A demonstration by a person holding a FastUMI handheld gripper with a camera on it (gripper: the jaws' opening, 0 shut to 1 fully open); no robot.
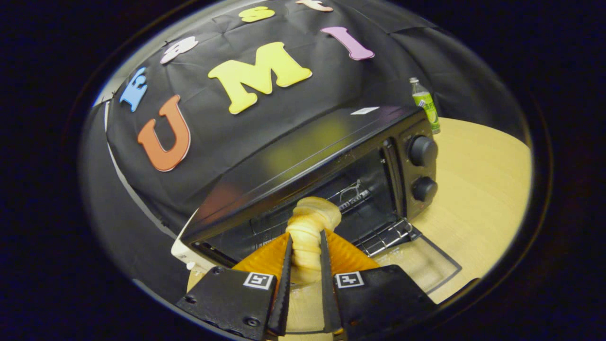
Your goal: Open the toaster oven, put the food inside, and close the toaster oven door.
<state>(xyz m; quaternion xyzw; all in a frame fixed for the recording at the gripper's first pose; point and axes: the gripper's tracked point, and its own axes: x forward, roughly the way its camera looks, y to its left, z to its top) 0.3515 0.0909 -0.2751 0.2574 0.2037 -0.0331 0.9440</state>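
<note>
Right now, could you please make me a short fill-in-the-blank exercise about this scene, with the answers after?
1. The gripper is shut on a pale, twisted piece of ____.
2. The door of the toaster oven is ____.
3. The oven's control panel has ____ round knobs.
4. A green-labelled ____ stands on the table behind the oven.

Missing words: bread; open; two; bottle

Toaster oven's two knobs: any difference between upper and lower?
The upper knob sits nearer the toaster oven top; the lower knob sits nearer the table. The upper looks slightly larger in this fisheye view. Both are round, dark and on the same control panel, right of the open cavity. The hand-held gripper is shut on the pastry.
</note>
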